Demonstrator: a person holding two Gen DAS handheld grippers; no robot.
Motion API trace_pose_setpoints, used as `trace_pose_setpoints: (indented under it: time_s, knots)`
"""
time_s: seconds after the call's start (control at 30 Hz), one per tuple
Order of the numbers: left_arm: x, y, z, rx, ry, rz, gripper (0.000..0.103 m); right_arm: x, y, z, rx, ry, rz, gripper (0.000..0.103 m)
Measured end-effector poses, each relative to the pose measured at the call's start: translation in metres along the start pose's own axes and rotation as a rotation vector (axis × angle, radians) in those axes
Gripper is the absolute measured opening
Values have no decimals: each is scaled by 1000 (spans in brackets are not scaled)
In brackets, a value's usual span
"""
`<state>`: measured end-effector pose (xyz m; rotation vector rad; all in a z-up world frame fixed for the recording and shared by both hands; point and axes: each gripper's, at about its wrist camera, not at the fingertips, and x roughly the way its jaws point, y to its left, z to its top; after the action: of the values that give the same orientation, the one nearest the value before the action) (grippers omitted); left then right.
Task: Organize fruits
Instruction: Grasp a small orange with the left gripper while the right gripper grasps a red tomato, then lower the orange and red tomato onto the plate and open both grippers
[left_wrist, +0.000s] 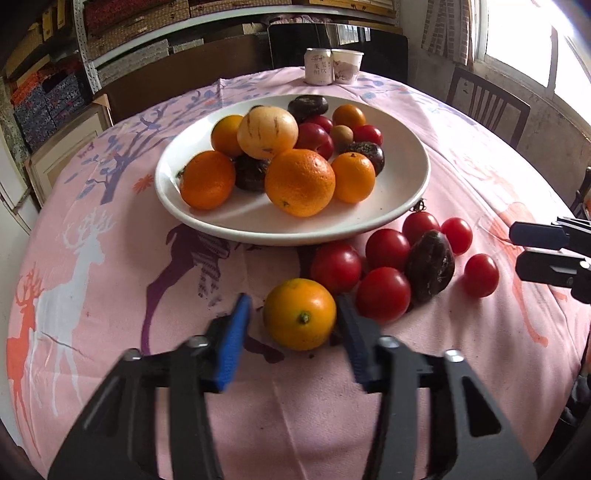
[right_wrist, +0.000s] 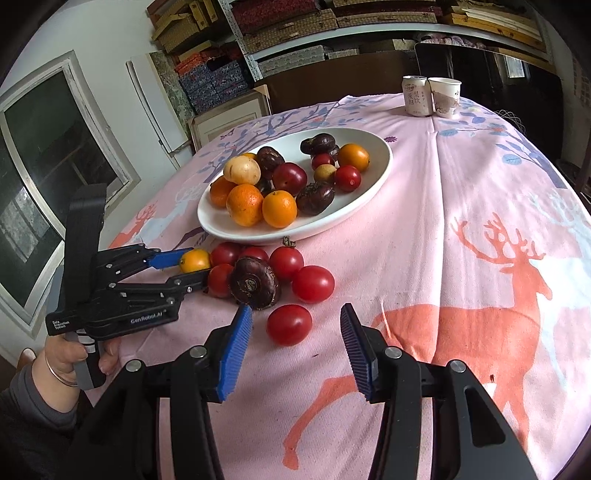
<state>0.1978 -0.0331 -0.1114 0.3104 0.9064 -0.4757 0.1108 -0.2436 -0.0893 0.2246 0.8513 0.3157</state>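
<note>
A small orange (left_wrist: 299, 314) lies on the pink cloth between the jaws of my left gripper (left_wrist: 295, 297). The right pad is against it and a thin gap shows at the left pad. In the right wrist view the same left gripper (right_wrist: 195, 266) reaches in from the left around the orange (right_wrist: 194, 260). My right gripper (right_wrist: 295, 308) stands open with a red tomato (right_wrist: 289, 325) between its fingertips, untouched. Beside these lie several more tomatoes (left_wrist: 384, 293) and a dark brown fruit (left_wrist: 430, 266). The white plate (left_wrist: 406, 206) behind holds oranges, dark fruits, tomatoes and a pale yellow fruit (left_wrist: 267, 131).
A drink can (left_wrist: 317, 66) and a paper cup (left_wrist: 347, 66) stand at the table's far edge. A wooden chair (left_wrist: 487, 107) is at the right, shelves of boxes behind. A person's hand (right_wrist: 70, 362) holds the left gripper's handle. The right gripper (left_wrist: 513, 247) enters at the right edge.
</note>
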Motion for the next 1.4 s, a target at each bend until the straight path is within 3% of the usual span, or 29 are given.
trace_pose_setpoints:
  time_s: [0.13, 0.4, 0.47, 0.5, 0.83, 0.97, 1.13, 1.4]
  knots:
    - [-19, -4, -5, 16, -76, 22, 35, 9, 10, -7, -51, 34, -24, 50]
    - [-48, 12, -23, -93, -145, -14, 35, 32, 26, -1, -124, 86, -65, 50]
    - [-47, 16, -27, -114, -134, -12, 35, 39, 26, 0, -125, 110, -80, 40]
    - [-48, 18, -28, -122, -133, -13, 35, 41, 25, 1, -116, 112, -85, 31]
    - [-63, 23, -25, -146, -179, -38, 35, 6, 15, 7, -57, 30, -11, 31]
    - [-70, 31, -1, -158, -199, -34, 35, -8, 8, 32, -38, -9, 5, 31]
    - [-71, 41, 51, -141, -229, -10, 35, -9, 5, 80, -37, -52, 18, 31]
    - [-16, 64, 122, -175, -178, 31, 35, 45, -6, 155, 25, -36, 24, 31]
